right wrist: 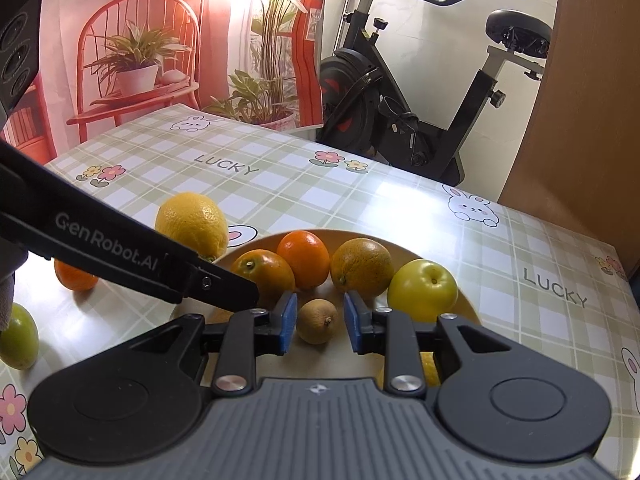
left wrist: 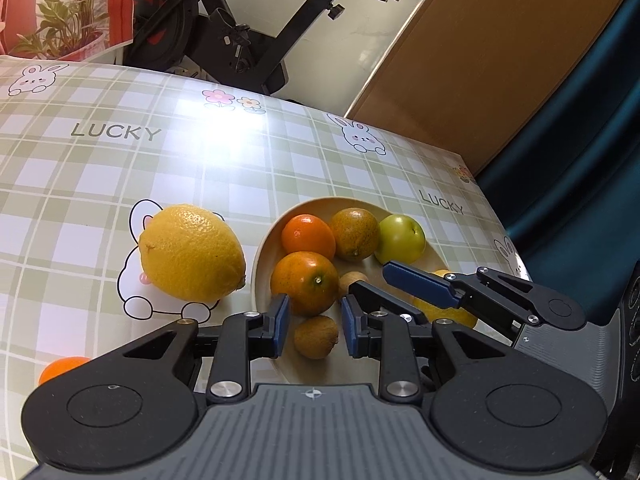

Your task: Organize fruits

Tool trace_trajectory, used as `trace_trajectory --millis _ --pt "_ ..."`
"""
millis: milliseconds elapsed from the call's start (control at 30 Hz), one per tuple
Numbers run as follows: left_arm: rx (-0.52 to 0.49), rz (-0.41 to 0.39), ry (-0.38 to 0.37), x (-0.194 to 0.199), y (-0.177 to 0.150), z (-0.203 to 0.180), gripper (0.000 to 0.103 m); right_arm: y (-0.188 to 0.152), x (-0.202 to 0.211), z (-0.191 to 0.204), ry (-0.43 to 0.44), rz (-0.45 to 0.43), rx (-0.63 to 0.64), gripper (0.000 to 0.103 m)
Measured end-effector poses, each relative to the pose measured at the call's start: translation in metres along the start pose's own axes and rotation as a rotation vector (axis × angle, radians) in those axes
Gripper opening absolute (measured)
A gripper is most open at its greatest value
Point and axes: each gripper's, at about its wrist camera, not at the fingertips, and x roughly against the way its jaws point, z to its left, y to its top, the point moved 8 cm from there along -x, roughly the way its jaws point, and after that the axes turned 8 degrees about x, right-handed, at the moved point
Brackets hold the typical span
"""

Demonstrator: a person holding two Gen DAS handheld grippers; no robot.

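A beige bowl holds two oranges, a greenish-orange citrus, a green apple, two small brown fruits and a yellow fruit partly hidden. My left gripper is open over the bowl, with a brown fruit between its blue pads, not touched. My right gripper is open around a brown fruit, also apart from it; it shows in the left wrist view. A large lemon lies left of the bowl.
An orange and a green fruit lie on the checked tablecloth left of the bowl. The left gripper's arm crosses the right wrist view. An exercise bike stands beyond the table's far edge.
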Motion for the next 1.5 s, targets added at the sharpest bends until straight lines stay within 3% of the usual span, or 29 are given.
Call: trace_trajectory --millis 133,500,767,900,1100,1367,1433,1500 --pt "-0.015 -0.027 0.003 0.018 0.005 -0.002 0.030 0.006 0.012 -0.002 0.006 -0.031 -0.002 0.034" --pt "-0.092 -0.172 0.024 0.107 0.024 -0.001 0.030 0.038 0.059 -0.024 -0.020 -0.136 -0.111 0.034" --pt "-0.164 -0.225 0.088 0.158 0.017 0.023 0.030 0.048 0.080 0.001 0.006 -0.172 -0.104 0.034" --pt "-0.200 -0.229 0.102 0.175 0.008 0.034 0.030 0.047 0.084 0.018 0.036 -0.189 -0.165 0.034" --pt "-0.235 -0.213 0.130 0.189 -0.008 0.049 0.031 0.042 0.086 0.055 0.114 -0.204 -0.262 0.034" --pt "-0.167 -0.170 0.137 0.176 -0.028 0.065 0.033 0.033 0.079 0.091 0.181 -0.165 -0.238 0.034" --pt "-0.158 -0.154 0.140 0.170 -0.032 0.068 0.044 0.028 0.074 0.098 0.203 -0.137 -0.226 0.038" --pt "-0.162 -0.145 0.149 0.166 -0.034 0.070 0.045 0.023 0.068 0.107 0.235 -0.098 -0.204 0.040"
